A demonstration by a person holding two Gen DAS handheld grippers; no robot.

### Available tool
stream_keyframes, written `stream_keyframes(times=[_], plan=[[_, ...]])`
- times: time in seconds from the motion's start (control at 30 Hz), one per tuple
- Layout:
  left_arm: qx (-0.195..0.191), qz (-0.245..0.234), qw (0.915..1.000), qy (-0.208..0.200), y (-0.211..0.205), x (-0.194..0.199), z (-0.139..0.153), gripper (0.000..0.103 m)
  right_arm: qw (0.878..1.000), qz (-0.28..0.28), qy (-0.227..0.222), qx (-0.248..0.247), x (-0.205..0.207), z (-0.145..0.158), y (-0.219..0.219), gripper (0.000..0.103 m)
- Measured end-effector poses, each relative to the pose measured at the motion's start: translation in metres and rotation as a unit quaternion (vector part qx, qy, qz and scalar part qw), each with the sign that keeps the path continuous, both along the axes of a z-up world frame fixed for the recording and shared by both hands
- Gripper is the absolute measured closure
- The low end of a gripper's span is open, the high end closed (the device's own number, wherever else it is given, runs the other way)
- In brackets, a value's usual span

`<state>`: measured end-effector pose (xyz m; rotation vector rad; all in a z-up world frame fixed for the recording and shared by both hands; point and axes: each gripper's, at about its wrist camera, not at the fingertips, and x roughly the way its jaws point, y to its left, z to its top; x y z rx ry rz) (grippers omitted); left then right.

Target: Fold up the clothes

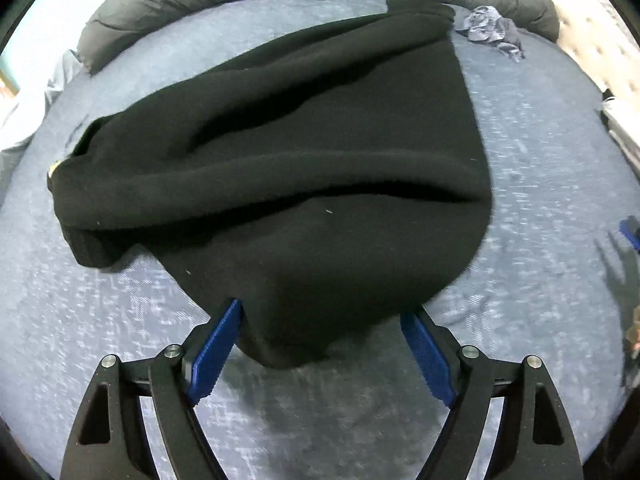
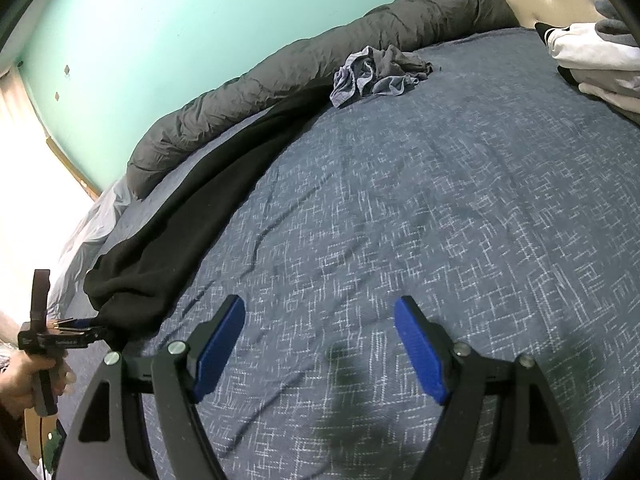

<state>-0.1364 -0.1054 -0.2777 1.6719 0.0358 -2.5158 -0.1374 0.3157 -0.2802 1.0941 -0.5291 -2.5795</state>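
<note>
Spread left tongs [image 1: 322, 312] around black garment [image 1: 280, 168].

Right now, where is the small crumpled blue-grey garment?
The small crumpled blue-grey garment lies on the far part of the blue patterned bedspread, against the rolled dark grey duvet, just beyond the far end of the black fleece garment.
</note>
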Motion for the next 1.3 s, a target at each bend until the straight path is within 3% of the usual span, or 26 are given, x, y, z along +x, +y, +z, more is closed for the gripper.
stream_keyframes(times=[0.13,0.27,0.33,0.63,0.77,1.3], plan=[[-0.01,0.004,0.9999,0.003,-0.008,-0.009,-0.004,0.067,1.0,0.005,-0.003,0.006,-0.001,-0.002,-0.004,0.025],[0.005,0.002,0.9997,0.023,-0.018,-0.008,0.007,0.087,1.0,0.008,-0.01,0.019,-0.004,-0.003,-0.011,0.025],[0.005,0.0,0.9993,0.037,-0.025,-0.002,0.019,0.09,1.0,0.011,-0.014,0.024,-0.008,-0.004,-0.015,0.025],[0.027,0.047,0.9935,0.1,-0.104,0.031,0.065,0.094,0.998,0.048,-0.038,0.017,-0.104,0.01,-0.065,0.025],[0.035,0.052,0.9919,0.11,-0.128,0.047,0.067,0.094,0.997,0.064,-0.049,0.013,-0.146,0.017,-0.087,0.021],[0.071,0.005,0.9893,0.127,-0.138,0.052,0.053,0.094,0.994,0.044,-0.088,-0.037,-0.288,0.013,-0.148,0.017]])
